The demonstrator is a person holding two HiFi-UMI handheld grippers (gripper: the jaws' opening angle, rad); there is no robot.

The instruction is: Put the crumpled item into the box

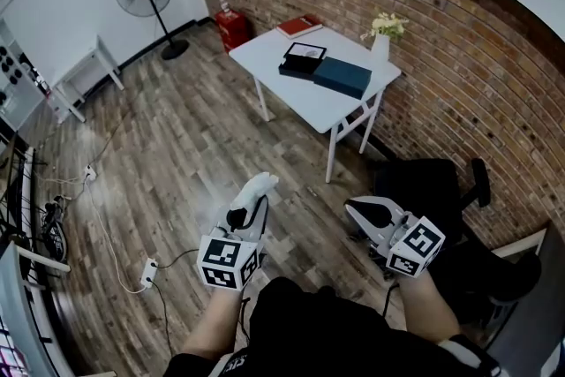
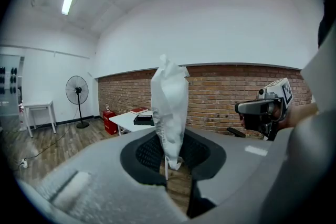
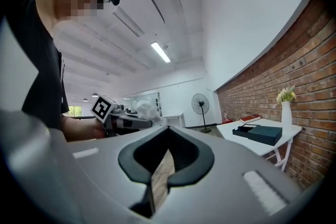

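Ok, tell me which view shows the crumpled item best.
The left gripper view: the crumpled white item fills its center, clamped between the left gripper's fingers. The head view shows it small; the right gripper view, only a distant white blob.

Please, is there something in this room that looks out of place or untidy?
Mostly the floor: a white power strip and a loose cable lie across the wooden boards at the left. On the white table the box stands open, with what seems its lid beside it. Nothing looks spilled or broken.
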